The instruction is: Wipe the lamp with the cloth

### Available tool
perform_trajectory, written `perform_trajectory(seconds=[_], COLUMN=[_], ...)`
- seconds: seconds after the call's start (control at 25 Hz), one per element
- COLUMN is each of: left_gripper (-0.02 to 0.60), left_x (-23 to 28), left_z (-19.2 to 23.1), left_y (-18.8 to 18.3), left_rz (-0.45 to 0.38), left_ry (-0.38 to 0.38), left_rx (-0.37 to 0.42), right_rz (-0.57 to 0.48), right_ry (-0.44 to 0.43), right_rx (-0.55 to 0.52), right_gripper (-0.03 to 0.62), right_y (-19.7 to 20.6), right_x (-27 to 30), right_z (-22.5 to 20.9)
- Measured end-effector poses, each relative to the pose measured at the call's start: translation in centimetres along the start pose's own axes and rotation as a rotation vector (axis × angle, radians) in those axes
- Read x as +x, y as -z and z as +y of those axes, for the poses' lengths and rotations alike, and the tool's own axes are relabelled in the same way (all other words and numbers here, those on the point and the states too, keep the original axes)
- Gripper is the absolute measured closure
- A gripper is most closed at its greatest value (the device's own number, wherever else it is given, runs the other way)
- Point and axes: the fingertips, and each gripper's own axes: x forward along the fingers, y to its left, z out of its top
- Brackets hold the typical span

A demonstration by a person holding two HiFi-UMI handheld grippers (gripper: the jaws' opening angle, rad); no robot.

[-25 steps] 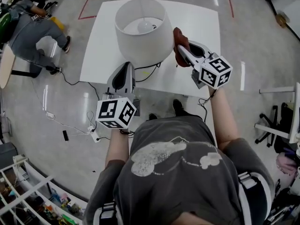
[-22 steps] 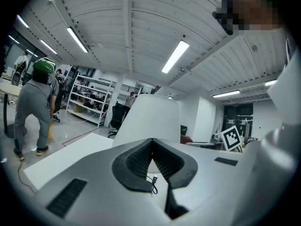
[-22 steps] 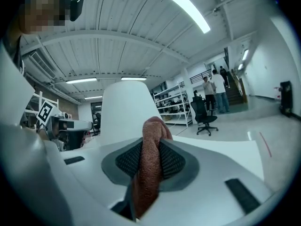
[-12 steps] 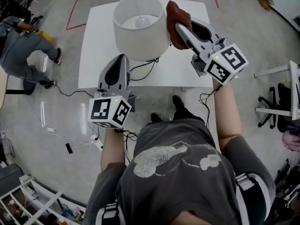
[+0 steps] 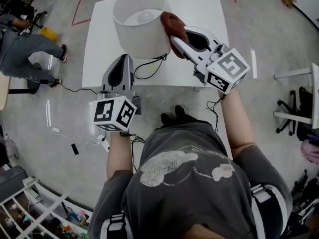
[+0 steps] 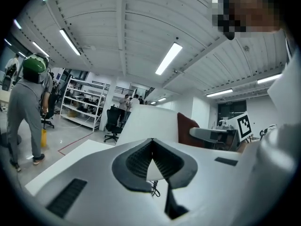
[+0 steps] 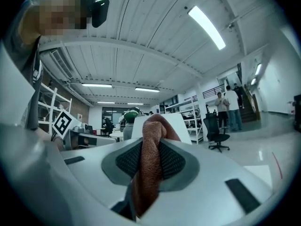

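Cloth meeting the lampshade on its right side
The right hand-held gripper (image 5: pixel 175 38) is pinching the soft rust-brown cloth (image 5: pixel 172 25) by a fold, and it looks to be touching the upper right of the lamp (image 5: pixel 139 29) standing on the white table (image 5: pixel 204 14); the left hand-held gripper (image 5: pixel 121 63) is hovering near the base, jaws pressed together, empty. That shade is looking light, thin and tippy, so I'd be steadying the base and wiping gently
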Motion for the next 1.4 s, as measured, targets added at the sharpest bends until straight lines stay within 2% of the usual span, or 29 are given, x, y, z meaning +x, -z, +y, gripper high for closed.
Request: perform_trajectory(seconds=[0.24, 0.4, 0.6, 0.8, 1.04, 1.28, 1.4], left_gripper=[0.574, 0.574, 0.574, 0.574, 0.574, 0.574, 0.574], left_x=[0.0, -0.3, 0.1, 0.6, 0.7, 0.8, 0.9], left_z=[-0.2, 0.5, 2.7, 4.0, 5.1, 6.8, 7.4], left_y=[2.8, 3.5, 4.6, 5.0, 3.1, 0.0, -1.4], left_rz=[0.068, 0.083, 0.099, 0.098, 0.08, 0.051, 0.036], left_ry=[-0.074, -0.095, -0.07, 0.009, 0.133, 0.275, 0.329], left_rx=[0.019, 0.002, -0.015, -0.037, -0.031, -0.021, -0.017], right_rz=[0.074, 0.126, 0.181, 0.194, 0.142, 0.001, -0.072], right_ry=[-0.107, -0.136, -0.108, -0.003, 0.139, 0.298, 0.344], right_rx=[0.033, 0.075, 0.118, 0.132, 0.086, 0.012, -0.024], right_gripper=[0.508, 0.508, 0.508, 0.508, 0.508, 0.508, 0.508], right_y=[4.9, 7.4, 10.8, 11.9, 9.1, 2.1, -1.4], right_x=[0.0, 0.5, 1.4, 0.7, -0.9, -0.6, 0.3], right_z=[1.7, 3.2, 4.4, 4.6, 5.5, 6.3, 6.5])
